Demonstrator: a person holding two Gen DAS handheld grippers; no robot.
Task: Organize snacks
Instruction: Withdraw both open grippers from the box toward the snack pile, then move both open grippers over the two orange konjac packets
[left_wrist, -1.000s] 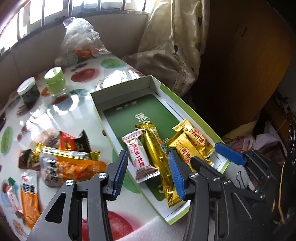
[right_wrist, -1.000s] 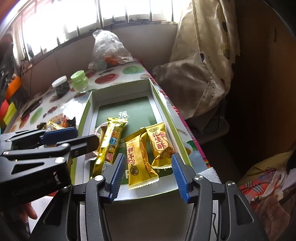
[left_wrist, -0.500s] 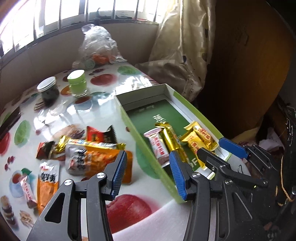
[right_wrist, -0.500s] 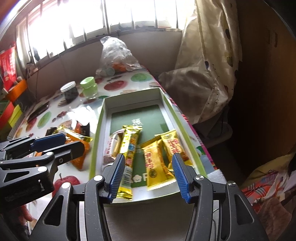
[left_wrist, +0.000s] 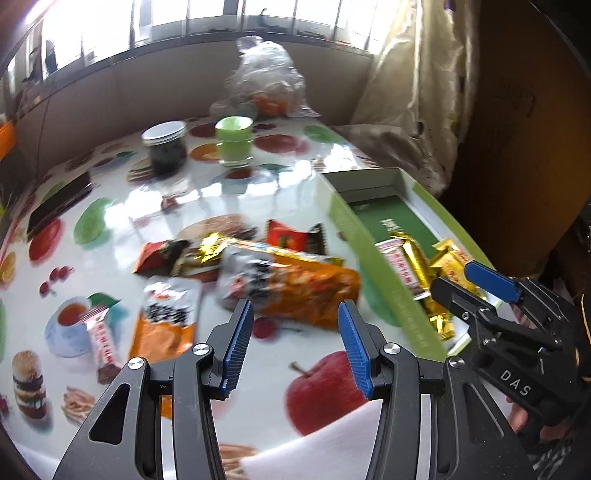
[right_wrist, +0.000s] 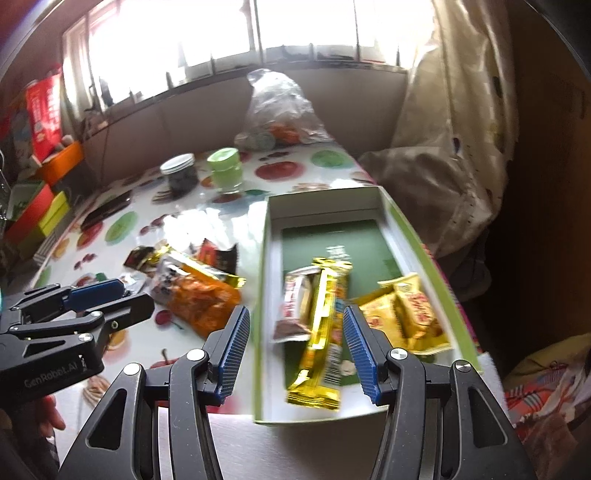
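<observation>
A green and white box (left_wrist: 343, 221) (right_wrist: 266, 280) sits at the table's right edge. It holds a long gold bar (right_wrist: 325, 325), a white and brown bar (right_wrist: 297, 306) and yellow packets (right_wrist: 410, 310). Loose snacks lie left of it: a large orange bag (left_wrist: 291, 284) (right_wrist: 199, 295), a small orange pouch (left_wrist: 166, 321), a red and black wrapper (left_wrist: 295, 238), a thin white bar (left_wrist: 101, 341). My left gripper (left_wrist: 295, 347) (right_wrist: 92, 299) is open and empty, just short of the orange bag. My right gripper (right_wrist: 295, 350) (left_wrist: 465, 280) is open and empty over the box's near end.
A dark jar (left_wrist: 164, 146) and a green-lidded cup (left_wrist: 234, 142) stand at the back of the fruit-print table (left_wrist: 325, 380). A clear plastic bag (left_wrist: 266, 81) lies behind them. A dark flat object (left_wrist: 59, 205) lies at the left. Curtain and wooden furniture stand right.
My left gripper has swung left from over the box to over the loose snacks. My right gripper has pulled back and up a little. Nothing was picked up.
</observation>
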